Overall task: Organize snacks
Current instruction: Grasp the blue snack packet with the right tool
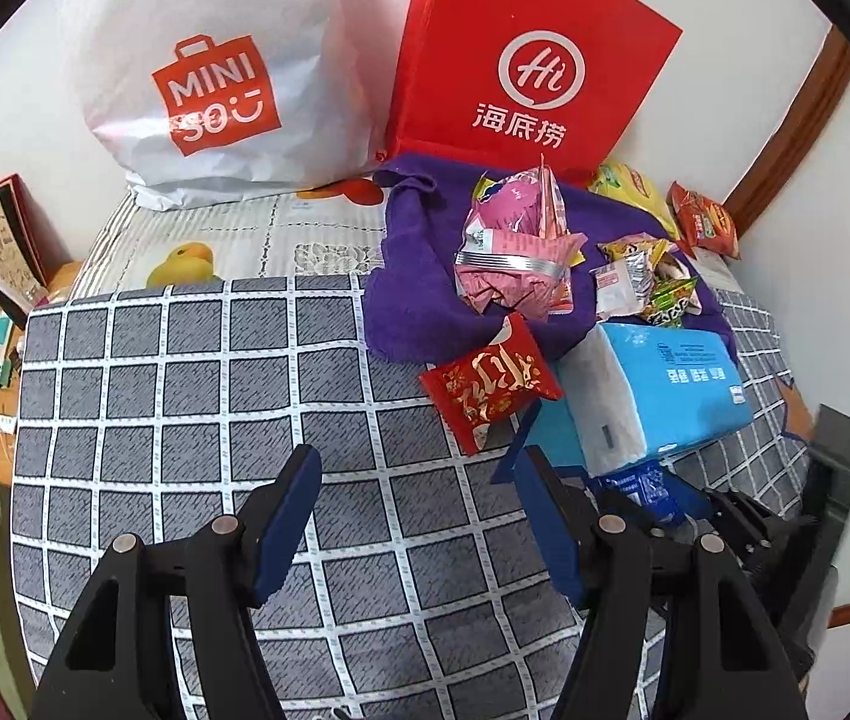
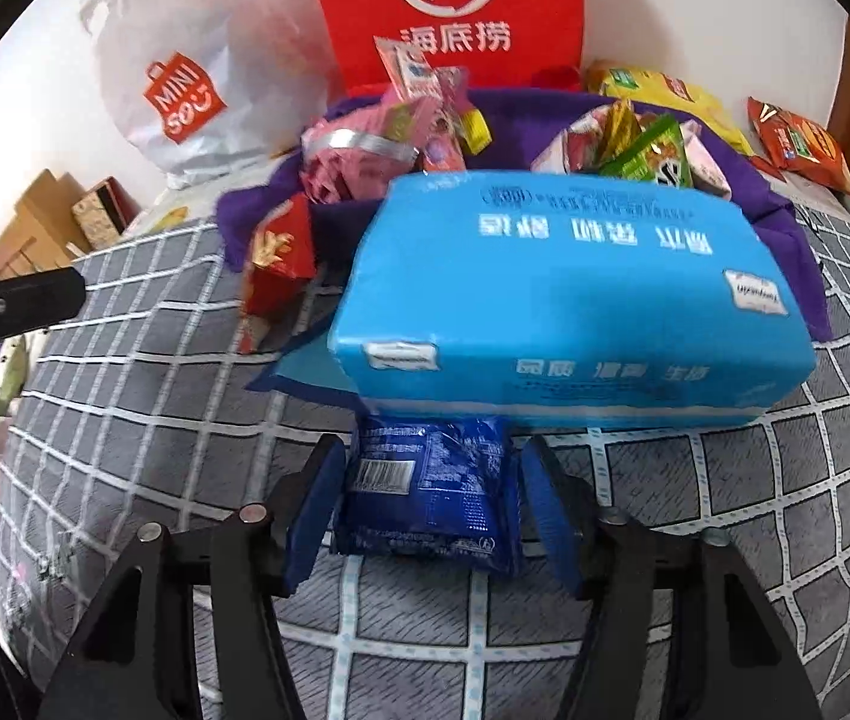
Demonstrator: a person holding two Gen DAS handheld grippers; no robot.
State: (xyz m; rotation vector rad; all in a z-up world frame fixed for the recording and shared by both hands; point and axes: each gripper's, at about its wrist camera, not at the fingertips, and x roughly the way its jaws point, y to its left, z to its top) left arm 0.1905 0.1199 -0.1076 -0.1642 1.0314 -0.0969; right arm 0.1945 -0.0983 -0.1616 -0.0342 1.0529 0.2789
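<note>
A bed [image 1: 185, 384] under a grey checked cover carries everything. At its far edge, against the wall, a white bag [image 1: 209, 72] and a red bag [image 1: 521, 60] stand side by side. Just in front of the red bag a purple cloth [image 1: 419, 276] lies spread on the cover. A pile of snack packets rests on the cloth. A yellow packet [image 1: 635, 192] and an orange packet [image 1: 704, 219] lie near the far right corner. A red packet [image 1: 488, 384] lies at the cloth's near edge, touching a blue tissue pack [image 2: 569, 294]. A dark blue packet [image 2: 431, 486] lies on the cover just in front of the tissue pack.
</note>
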